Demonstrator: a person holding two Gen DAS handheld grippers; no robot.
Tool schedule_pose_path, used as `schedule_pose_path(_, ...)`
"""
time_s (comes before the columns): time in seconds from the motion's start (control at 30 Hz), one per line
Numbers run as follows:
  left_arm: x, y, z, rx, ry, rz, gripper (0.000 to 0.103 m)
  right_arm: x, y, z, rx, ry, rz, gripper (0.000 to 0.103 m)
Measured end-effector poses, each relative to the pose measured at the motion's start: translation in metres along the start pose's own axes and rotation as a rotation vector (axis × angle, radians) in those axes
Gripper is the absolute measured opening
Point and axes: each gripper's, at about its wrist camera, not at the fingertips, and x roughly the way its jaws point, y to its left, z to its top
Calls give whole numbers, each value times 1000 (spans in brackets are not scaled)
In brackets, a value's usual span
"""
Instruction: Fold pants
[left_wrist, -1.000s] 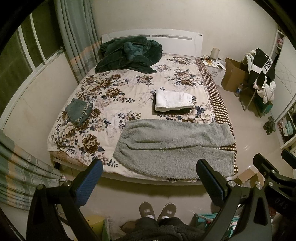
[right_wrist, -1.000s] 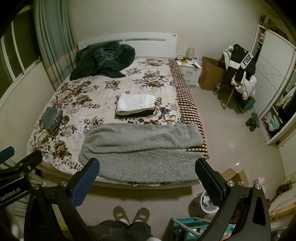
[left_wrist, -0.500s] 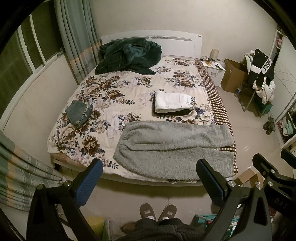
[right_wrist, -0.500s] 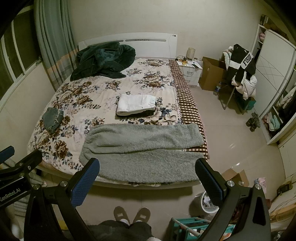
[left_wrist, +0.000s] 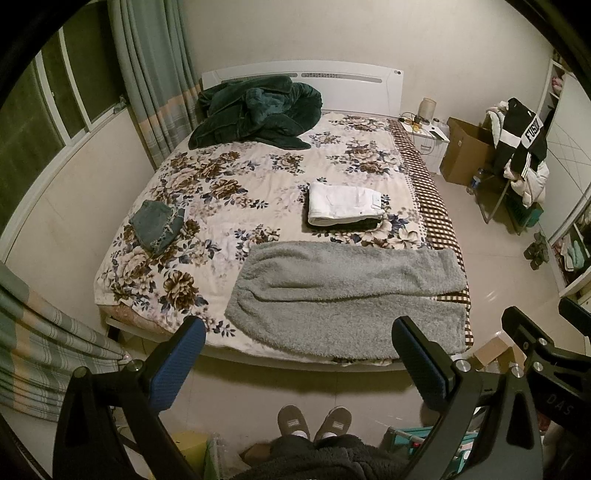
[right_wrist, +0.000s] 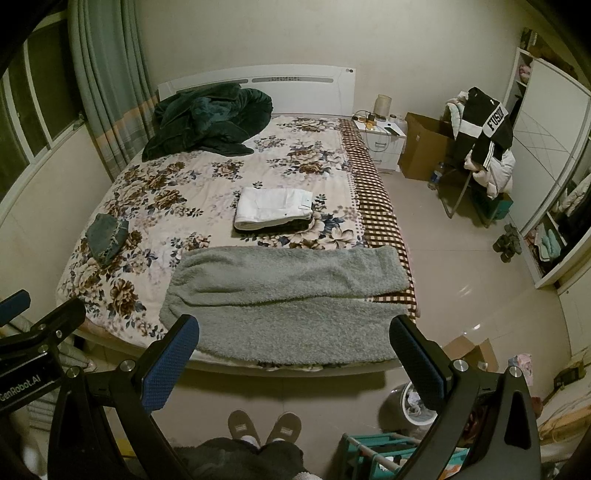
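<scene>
The bed (left_wrist: 258, 177) filled the middle of both views, its floral cover running from the white headboard (left_wrist: 354, 83) at the top down to the near edge. Across the lower centre of the frame, on the near end of the bed, the grey fleece pants (left_wrist: 347, 291) lay flat and crosswise, the legs reaching to the right, the upper leg overlapping the lower one, and the near edge hanging slightly over the mattress side. A dark green blanket (left_wrist: 255, 112) sat heaped at the upper left by the headboard. Just above the pants, centre right, a folded white garment (left_wrist: 345, 203) rested on a dark folded one. At the left edge of the bed lay a small folded denim piece (left_wrist: 157, 223). The left gripper (left_wrist: 297, 363) hung over the floor short of the bed, its blue-padded fingers (left_wrist: 173, 363) spread wide and holding nothing. The right gripper (right_wrist: 293, 363) sat likewise in the lower frame, fingers (right_wrist: 168, 363) released and apart, clear of the pants. The person's slippers (left_wrist: 314, 424) showed at bottom centre.
</scene>
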Motion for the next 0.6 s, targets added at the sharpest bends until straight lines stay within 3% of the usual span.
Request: schedule_pose_path(0.6,0,0,0,-2,4,3,103,3,9,1,0,3,5,103)
